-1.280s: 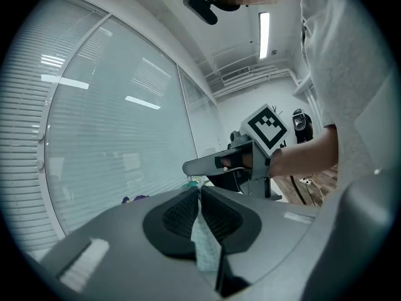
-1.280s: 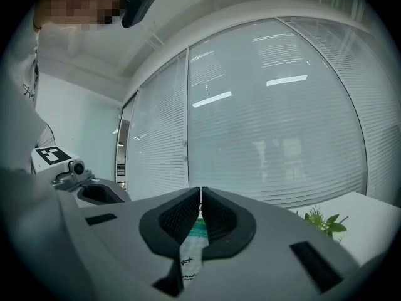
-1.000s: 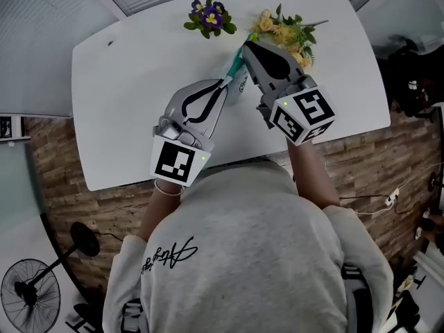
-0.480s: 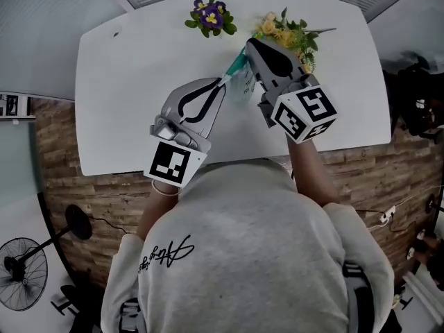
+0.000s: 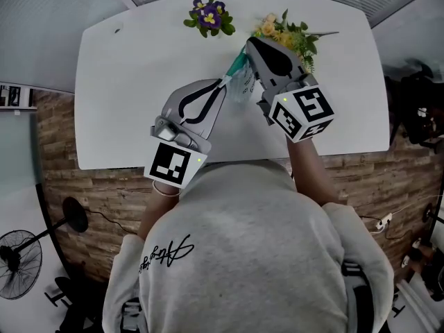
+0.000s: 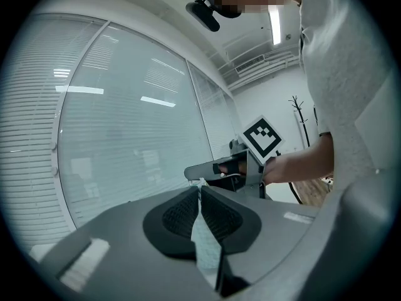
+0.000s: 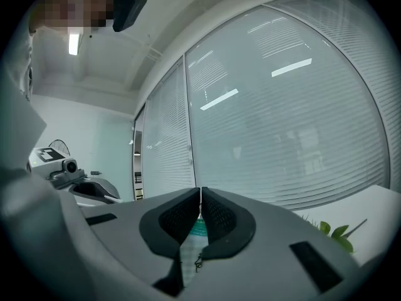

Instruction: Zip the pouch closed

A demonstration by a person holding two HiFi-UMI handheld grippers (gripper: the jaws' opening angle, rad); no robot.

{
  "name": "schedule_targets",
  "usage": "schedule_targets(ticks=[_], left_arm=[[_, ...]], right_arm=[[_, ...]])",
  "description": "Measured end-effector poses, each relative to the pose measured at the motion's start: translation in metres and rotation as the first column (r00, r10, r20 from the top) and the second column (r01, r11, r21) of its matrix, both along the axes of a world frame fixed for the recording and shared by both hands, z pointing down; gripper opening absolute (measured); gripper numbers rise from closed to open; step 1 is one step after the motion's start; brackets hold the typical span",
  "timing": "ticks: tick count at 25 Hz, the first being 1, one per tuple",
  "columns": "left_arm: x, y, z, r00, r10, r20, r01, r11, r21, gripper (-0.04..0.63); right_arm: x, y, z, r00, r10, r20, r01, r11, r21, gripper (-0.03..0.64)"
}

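Observation:
Above the white table a small see-through pouch with a green top strip hangs between my two grippers. My left gripper is shut on the pouch's near lower end. In the left gripper view its jaws pinch the pale pouch fabric. My right gripper is shut on the far upper end. In the right gripper view the pouch sits between the pads with the green strip and a small dark zip pull showing. Most of the zip line is hidden.
A purple flower plant and a bunch of yellow flowers stand at the table's far edge, the yellow bunch close behind the right gripper. A fan stands on the floor at lower left. The person's body fills the near side.
The right gripper has shifted slightly with its end of the pouch, and the head view has drifted a little. Both grips on the pouch stay the same.

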State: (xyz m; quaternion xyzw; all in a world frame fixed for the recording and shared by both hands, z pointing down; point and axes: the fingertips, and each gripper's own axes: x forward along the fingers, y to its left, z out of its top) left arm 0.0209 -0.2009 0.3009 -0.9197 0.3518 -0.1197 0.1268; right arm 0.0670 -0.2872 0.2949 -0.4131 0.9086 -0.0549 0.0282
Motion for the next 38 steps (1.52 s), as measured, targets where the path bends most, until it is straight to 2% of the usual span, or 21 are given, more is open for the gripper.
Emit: schedule_targets(ticks=[16,31,38], left_arm=[[0.01,-0.001,0.0,1.0,-0.029,-0.01,0.029,1.0,-0.011,0.014],[0.013,0.002,0.003,0.999,-0.051,-0.017,0.05,0.998,-0.03,0.014],[0.016,0.002,0.0,0.999,-0.033,-0.025,0.032,0.999,-0.033,0.012]], right_arm=[[0.02,-0.016,0.006,1.0,0.008,-0.014,-0.008,1.0,-0.01,0.009],[0.018,-0.02,0.009,1.0,-0.011,-0.027,0.011,1.0,0.001,0.011],[0.02,-0.022,0.005,1.0,-0.013,0.024,0.014,1.0,-0.015,0.009]])
